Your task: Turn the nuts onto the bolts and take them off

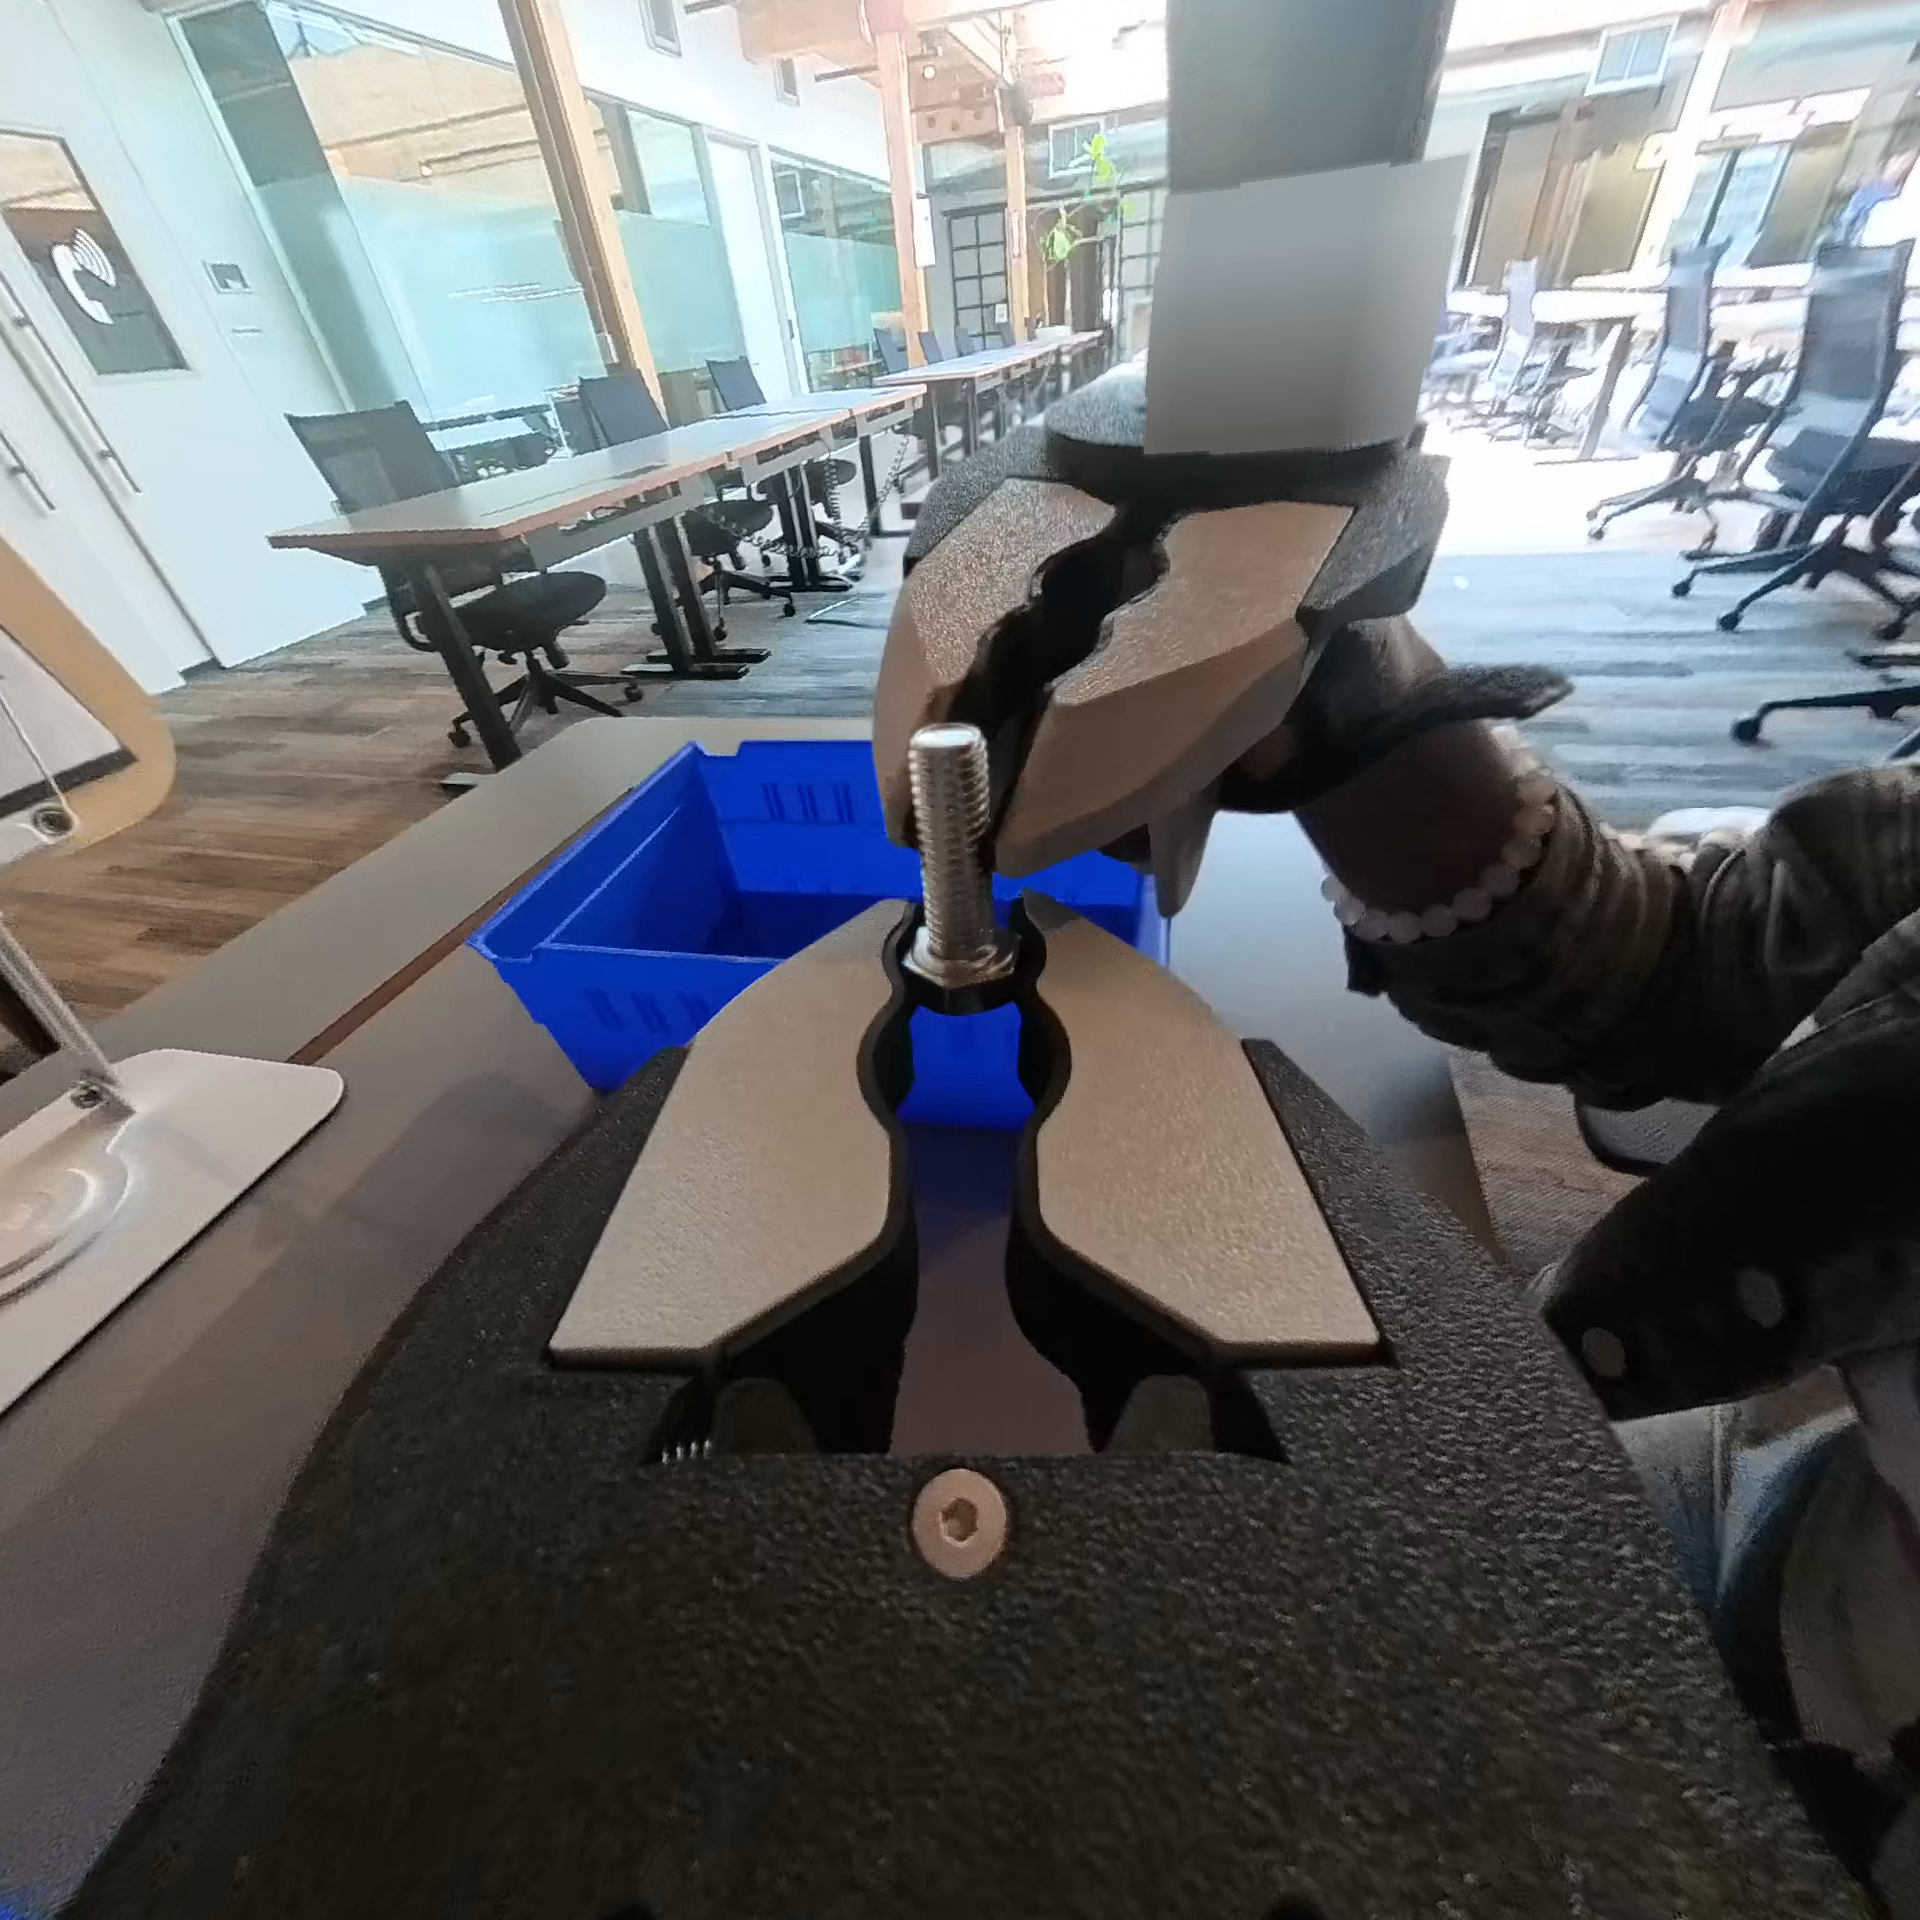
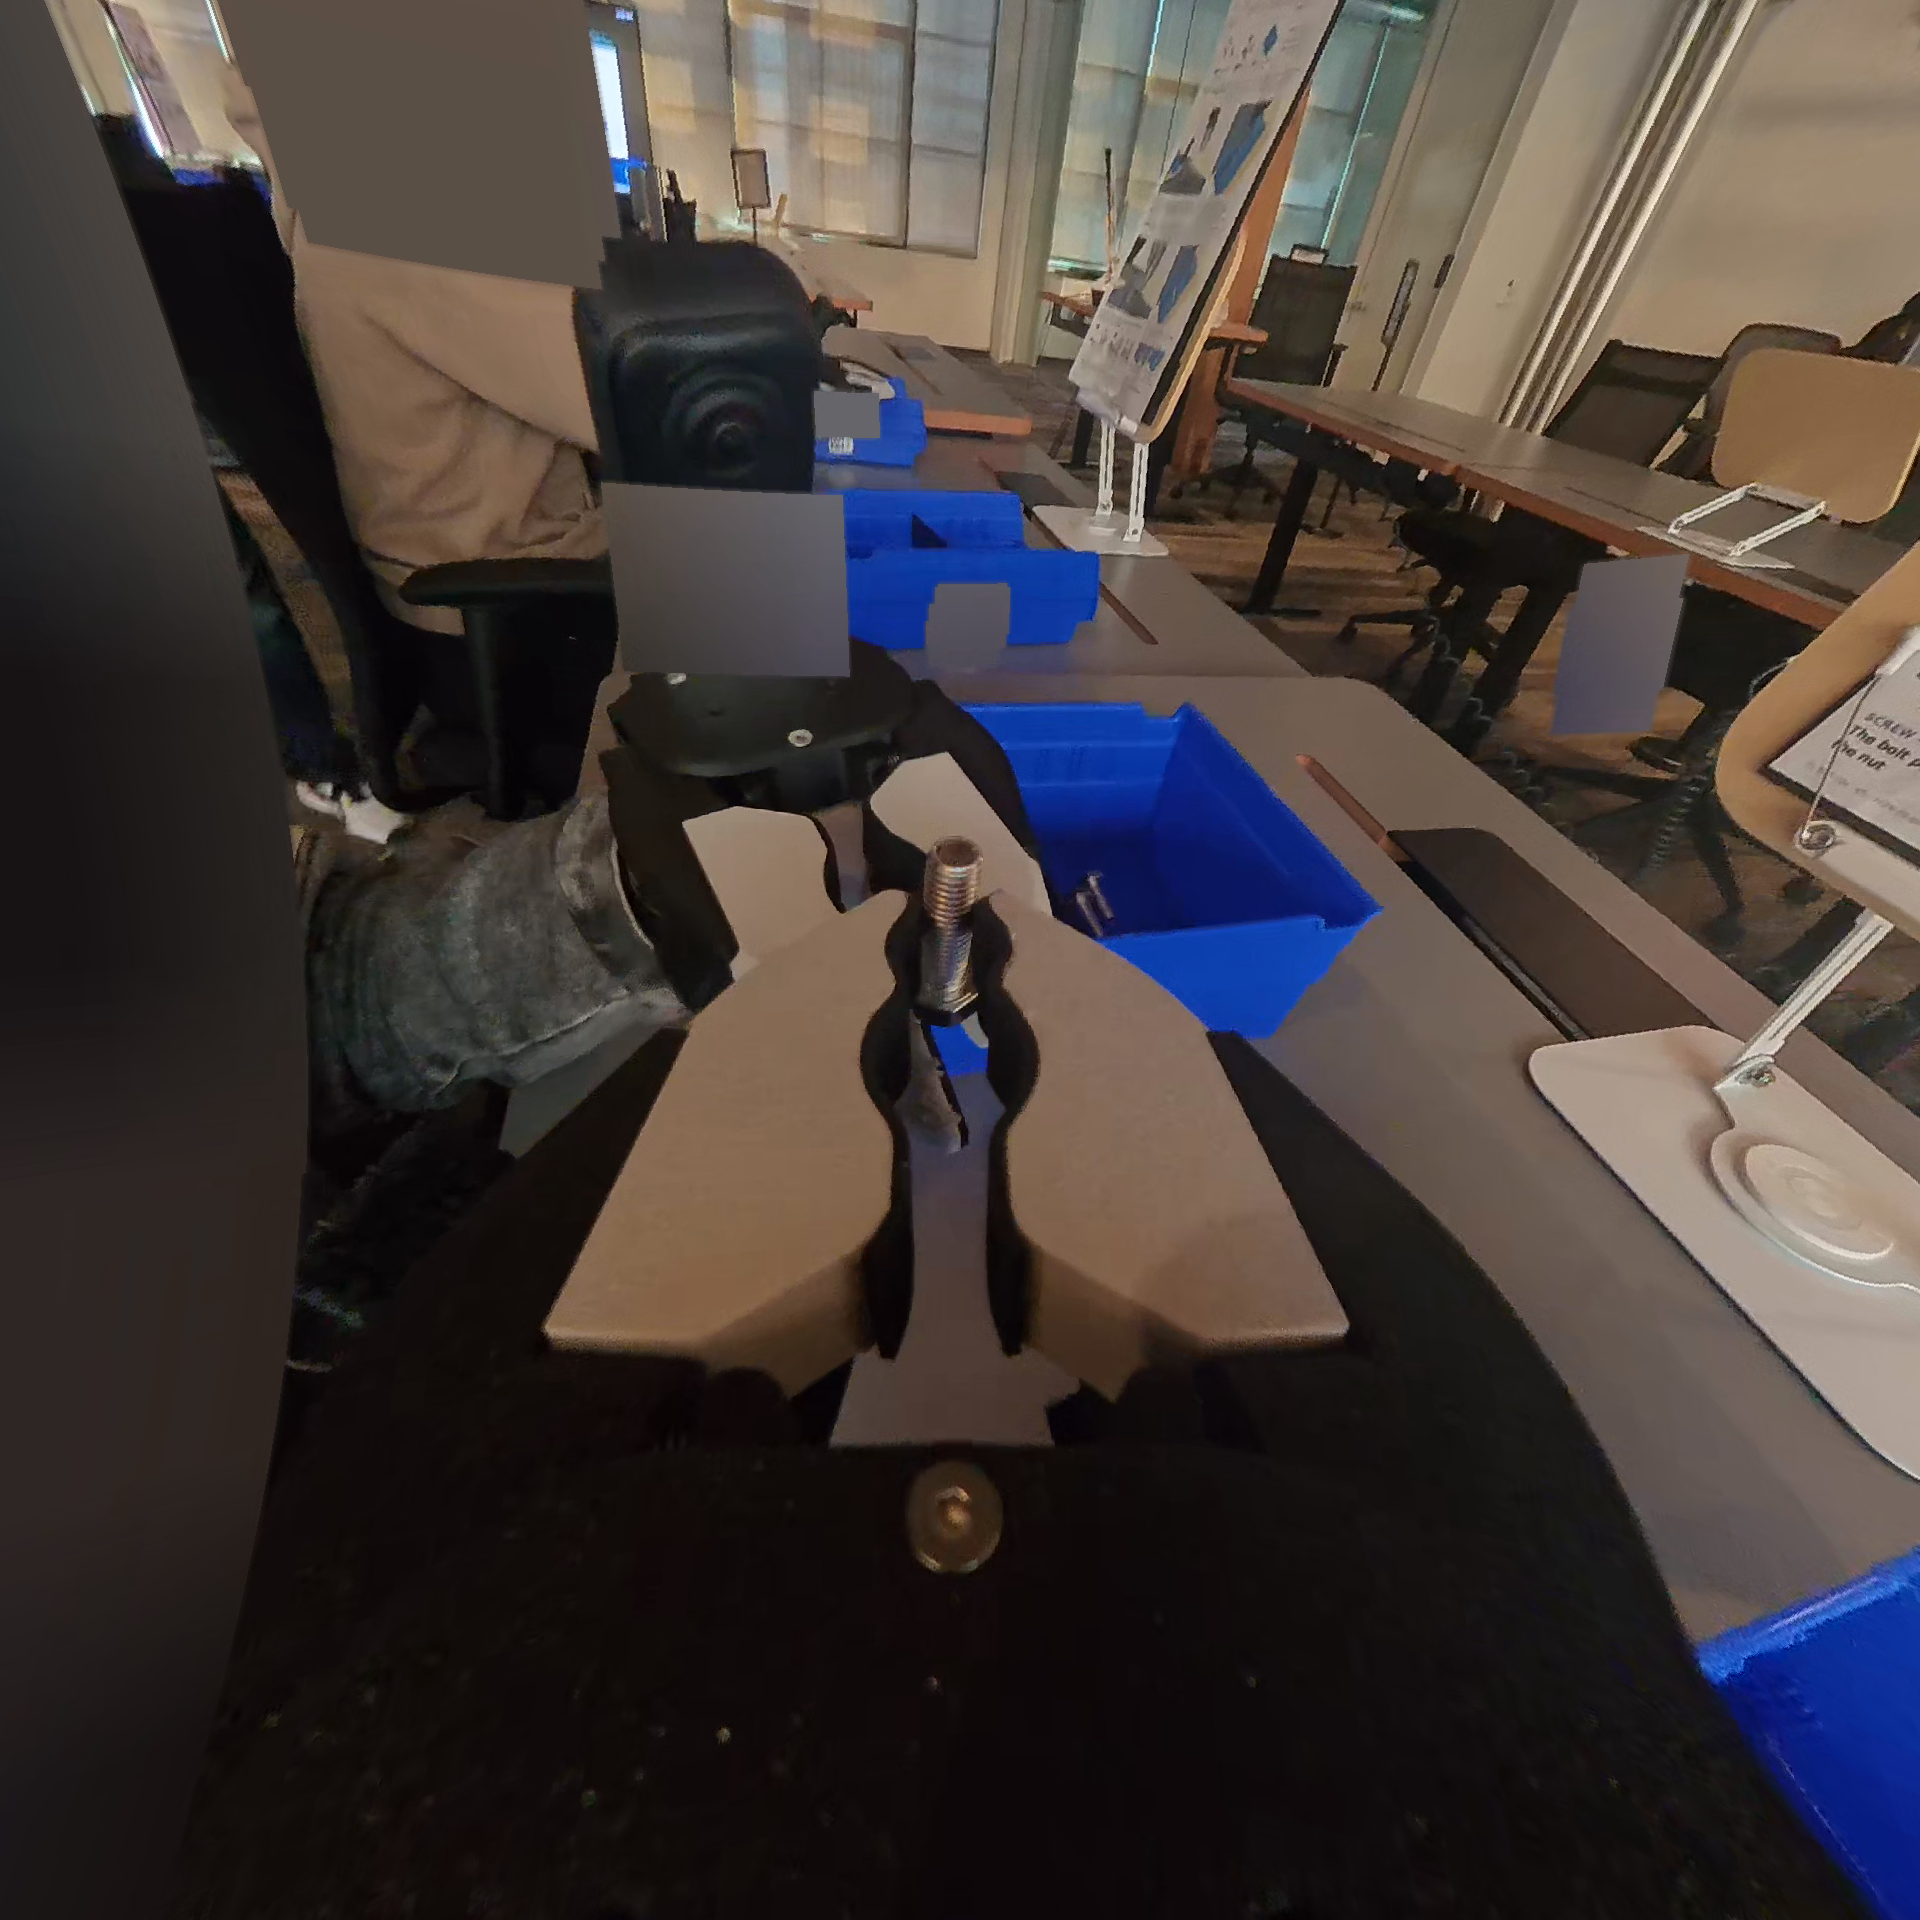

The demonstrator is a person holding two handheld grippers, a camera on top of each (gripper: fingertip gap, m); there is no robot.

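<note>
So the bolt (image 1: 954, 847) is a shiny silver one with clean threads running up the shank and a flat blunt tip, standing pretty much upright in the middle of the left wrist view. At its base there's a hex piece (image 1: 958, 961), could be the head or a nut, honestly can't tell which. The left gripper (image 1: 961, 940) is pinched shut around that hex part, right in the scalloped notch near its tips. The right gripper (image 1: 956, 821) comes down from the upper right of that frame with its tan fingers (image 1: 1132, 717) closing in on the upper threads; looks like contact, but whether it's really clamped I can't tell.

In the right wrist view the same bolt (image 2: 951, 925) sits dead centre, threaded end up, hex bit (image 2: 943, 1000) low between the right gripper's (image 2: 951, 914) tips.

Behind it all there's a blue bin (image 1: 675, 883) on the grey table (image 1: 260, 1403), with a few small metal parts (image 2: 1091, 902) in the bottom.
</note>
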